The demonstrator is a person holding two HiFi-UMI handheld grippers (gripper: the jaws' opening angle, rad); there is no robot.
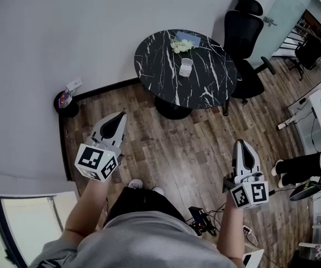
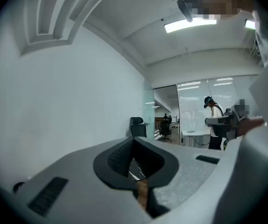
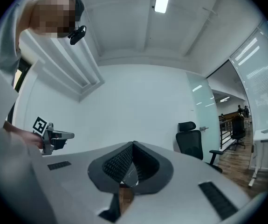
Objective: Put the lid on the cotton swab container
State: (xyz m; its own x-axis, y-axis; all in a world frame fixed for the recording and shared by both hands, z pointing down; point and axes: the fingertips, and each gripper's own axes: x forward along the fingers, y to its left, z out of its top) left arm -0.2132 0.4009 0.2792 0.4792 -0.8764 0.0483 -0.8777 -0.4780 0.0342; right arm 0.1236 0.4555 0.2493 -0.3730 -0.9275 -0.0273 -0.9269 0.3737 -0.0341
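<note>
A small clear cotton swab container [image 1: 186, 67] stands on a round black marble table [image 1: 160, 66] far ahead of me. I cannot make out its lid separately. My left gripper [image 1: 118, 118] is held low at the left over the wooden floor, well short of the table. Its jaws are shut with nothing between them, and they meet at the tip in the left gripper view [image 2: 134, 141]. My right gripper [image 1: 241, 144] hangs at the right, also far from the table. It is shut and empty in the right gripper view [image 3: 134, 146].
White flowers [image 1: 181, 46] and a blue card [image 1: 188, 38] lie on the table behind the container. A black office chair [image 1: 244, 32] stands to the table's right. A black round stand [image 1: 65, 102] sits by the wall. Cables [image 1: 202, 219] lie near my feet. Another person's legs [image 1: 294, 169] show at the right.
</note>
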